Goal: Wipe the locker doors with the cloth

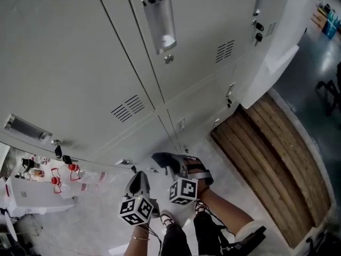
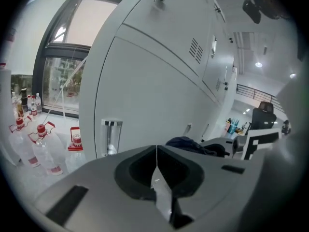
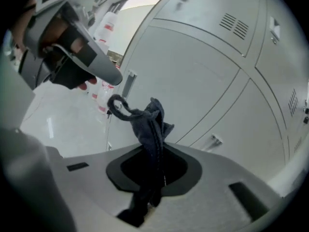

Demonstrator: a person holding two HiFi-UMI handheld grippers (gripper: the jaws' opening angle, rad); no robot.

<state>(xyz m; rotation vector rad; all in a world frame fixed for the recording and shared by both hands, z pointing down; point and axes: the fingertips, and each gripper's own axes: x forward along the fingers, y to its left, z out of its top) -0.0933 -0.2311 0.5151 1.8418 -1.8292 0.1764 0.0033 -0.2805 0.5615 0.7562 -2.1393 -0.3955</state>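
- At the far left, red-capped bottles (image 1: 56, 181) stand close to the lockers. We judge that low strokes on that side should end short of them.
- The left claw (image 2: 156, 152) is clenched on nothing, its jaws meeting in a thin line. It hangs just beside the right one, apart from the doors. We would hold it out of the wiping path.
- The right claw (image 3: 154, 154) is clenched on the cloth (image 3: 150, 122), a dark bunch with a loop sticking out past the jaws. It is low in front of the bottom row and, as far as we can tell, touches no door.
- To wipe well, we would bring the loose bunch, not the jaw tips, against the locker doors (image 1: 74, 63). We would press lightly and run overlapping strokes across each panel.
- The loop may snag around the vent slots (image 1: 128, 109) and the recessed handle (image 1: 160, 21), so we would go slowly there.
- Further right, keys (image 1: 258, 30) hang from a lock, and we would skirt them.
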